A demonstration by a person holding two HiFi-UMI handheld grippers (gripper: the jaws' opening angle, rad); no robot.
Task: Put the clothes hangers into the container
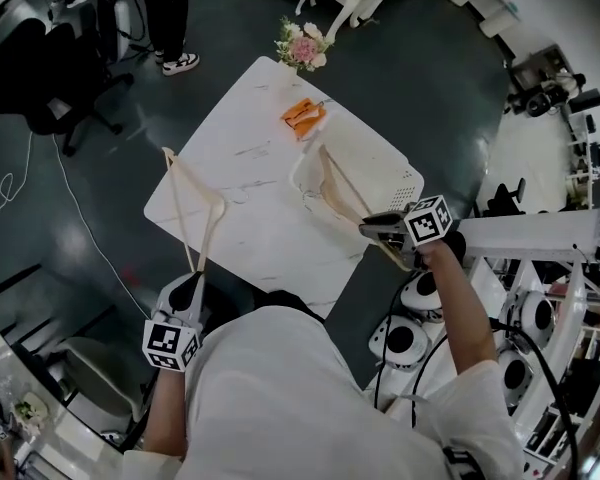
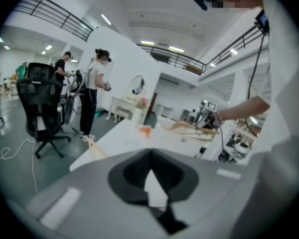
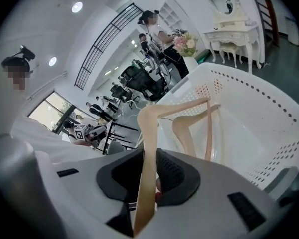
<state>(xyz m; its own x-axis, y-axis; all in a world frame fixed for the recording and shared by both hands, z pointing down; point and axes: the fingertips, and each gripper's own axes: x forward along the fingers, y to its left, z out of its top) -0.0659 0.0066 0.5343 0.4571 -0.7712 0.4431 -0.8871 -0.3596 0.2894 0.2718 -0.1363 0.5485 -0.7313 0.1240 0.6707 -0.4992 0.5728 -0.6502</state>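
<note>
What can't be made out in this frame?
- Orange item on the table: too small in the head view, blurred in the left gripper view.
- Hangers in the basket: count unclear; they overlap, and the right gripper covers some in the head view.
- Which part of its hanger the left gripper holds: gripper body hides it in the head view; its own view shows a pale blur.

Bright, even light comes from ceiling strip lamps. Both gripper views show heavy fisheye bending and black corners. The grey left tongs are out of focus. The white marbled counter is slightly overexposed.
</note>
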